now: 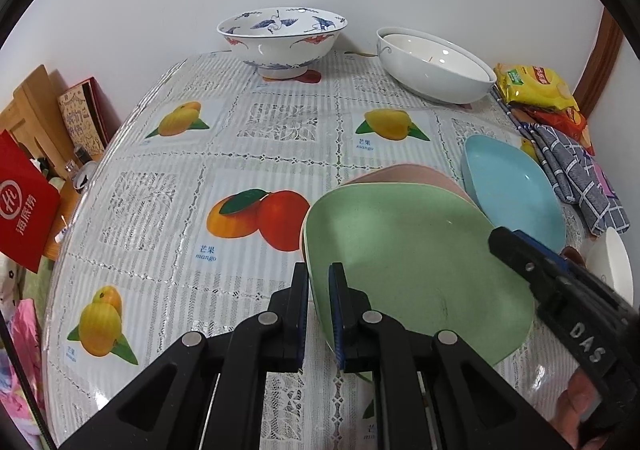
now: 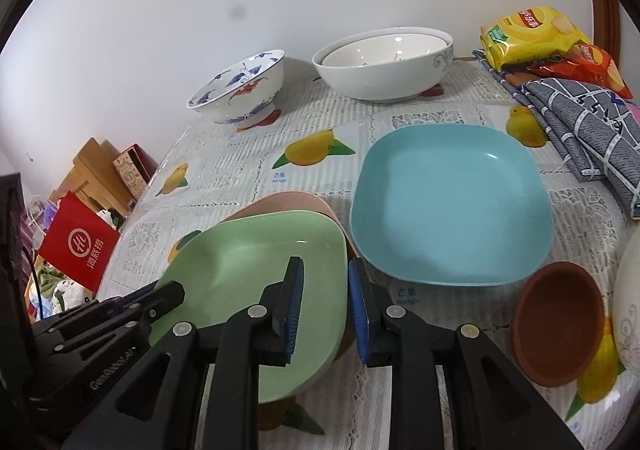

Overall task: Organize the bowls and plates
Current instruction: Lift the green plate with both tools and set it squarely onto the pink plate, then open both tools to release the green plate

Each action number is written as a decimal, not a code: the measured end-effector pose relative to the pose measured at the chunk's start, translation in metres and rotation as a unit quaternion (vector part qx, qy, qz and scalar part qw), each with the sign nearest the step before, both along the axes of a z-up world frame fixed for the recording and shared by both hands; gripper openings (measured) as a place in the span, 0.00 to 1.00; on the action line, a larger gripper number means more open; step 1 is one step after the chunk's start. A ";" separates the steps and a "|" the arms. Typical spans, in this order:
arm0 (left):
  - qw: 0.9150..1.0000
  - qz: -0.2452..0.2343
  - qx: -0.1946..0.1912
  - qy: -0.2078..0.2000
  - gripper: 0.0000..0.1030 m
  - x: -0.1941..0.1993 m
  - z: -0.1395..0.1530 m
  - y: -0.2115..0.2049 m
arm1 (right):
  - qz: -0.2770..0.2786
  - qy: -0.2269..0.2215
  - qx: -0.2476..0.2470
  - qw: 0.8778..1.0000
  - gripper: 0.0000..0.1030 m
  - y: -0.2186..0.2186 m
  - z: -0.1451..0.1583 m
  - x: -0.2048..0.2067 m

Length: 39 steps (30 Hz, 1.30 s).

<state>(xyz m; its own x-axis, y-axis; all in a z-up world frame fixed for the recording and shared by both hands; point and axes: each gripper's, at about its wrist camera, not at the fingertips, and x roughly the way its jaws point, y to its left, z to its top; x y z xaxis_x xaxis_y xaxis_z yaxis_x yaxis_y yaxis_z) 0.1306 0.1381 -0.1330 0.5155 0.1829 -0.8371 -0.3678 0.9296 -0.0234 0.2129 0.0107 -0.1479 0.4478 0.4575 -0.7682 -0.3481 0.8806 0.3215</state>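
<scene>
Left hand-held gripper (image 1: 319,314) pinches green plate (image 1: 416,262); right hand-held gripper (image 2: 325,314) parted

Bare tablecloth (image 1: 280,154) between stacked plates (image 1: 416,274) and bowls (image 1: 280,42).

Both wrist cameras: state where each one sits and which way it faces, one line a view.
Left wrist: on the left gripper, looking down its fingers, which clamp the green plate; right gripper enters at right.
Right wrist: on the right gripper, jaws astride that plate's other edge, blue plate beyond; left gripper shows at left.
Shared: green plate, blue plate, both grippers.
</scene>
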 end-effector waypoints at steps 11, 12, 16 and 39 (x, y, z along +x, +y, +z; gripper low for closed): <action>1.000 -0.014 0.001 -0.010 0.28 -0.004 0.010 -0.009 | 0.008 0.050 -0.039 0.998 0.31 -0.005 -0.003 -0.003; 1.000 -0.017 0.003 -0.012 0.28 -0.004 0.011 -0.010 | 0.006 0.052 -0.045 0.998 0.26 -0.004 -0.006 -0.003; 1.000 -0.019 0.007 -0.019 0.34 -0.003 0.013 -0.012 | 0.002 0.031 -0.047 0.998 0.17 -0.003 -0.009 -0.003; 1.000 -0.008 0.006 -0.012 0.53 0.001 0.006 0.000 | 0.011 0.059 -0.061 0.996 0.19 -0.002 -0.011 -0.001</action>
<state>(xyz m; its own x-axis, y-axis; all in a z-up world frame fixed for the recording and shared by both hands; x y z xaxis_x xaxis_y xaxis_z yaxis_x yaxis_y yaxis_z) 0.1315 0.1378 -0.1271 0.5382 0.1842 -0.8224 -0.3520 0.9358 -0.0208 0.2116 0.0088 -0.1585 0.3425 0.3663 -0.8651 -0.3331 0.9084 0.2528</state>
